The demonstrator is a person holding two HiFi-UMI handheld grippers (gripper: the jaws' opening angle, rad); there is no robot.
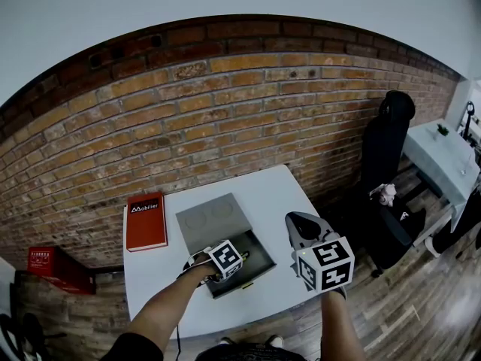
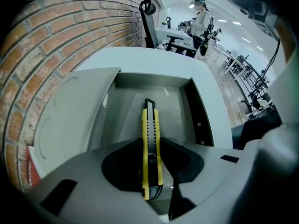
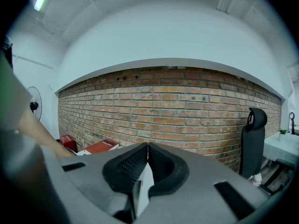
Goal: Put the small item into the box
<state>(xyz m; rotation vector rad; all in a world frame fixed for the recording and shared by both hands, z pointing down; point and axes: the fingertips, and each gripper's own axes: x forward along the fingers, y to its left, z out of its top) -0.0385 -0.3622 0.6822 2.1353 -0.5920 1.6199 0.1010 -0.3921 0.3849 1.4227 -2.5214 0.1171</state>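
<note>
Nearly done: left gripper (image 2: 150, 144) clamps the yellow utility knife (image 2: 149, 118), its tip pointing into the open box (image 2: 201, 125). Probably left: release. Right gripper (image 3: 147, 149) is closed, empty, off aside.

Box (image 1: 259, 268): sits in middle of table (image 1: 285, 194), lid (image 1: 213, 220) lying flat behind it, toward wall (image 1: 225, 104). Book (image 1: 146, 221): lies on table, left of lid. Knife (image 2: 149, 120): reaches over box interior, clamped between jaws of left gripper (image 2: 152, 149) at box's near edge. Right gripper (image 1: 302, 228): hovers right of box, apart from it. Chair (image 1: 383, 149): stands right of table, against wall; second table (image 1: 443, 153) beyond it. Crate (image 1: 49, 265): on floor, left of table.
</note>
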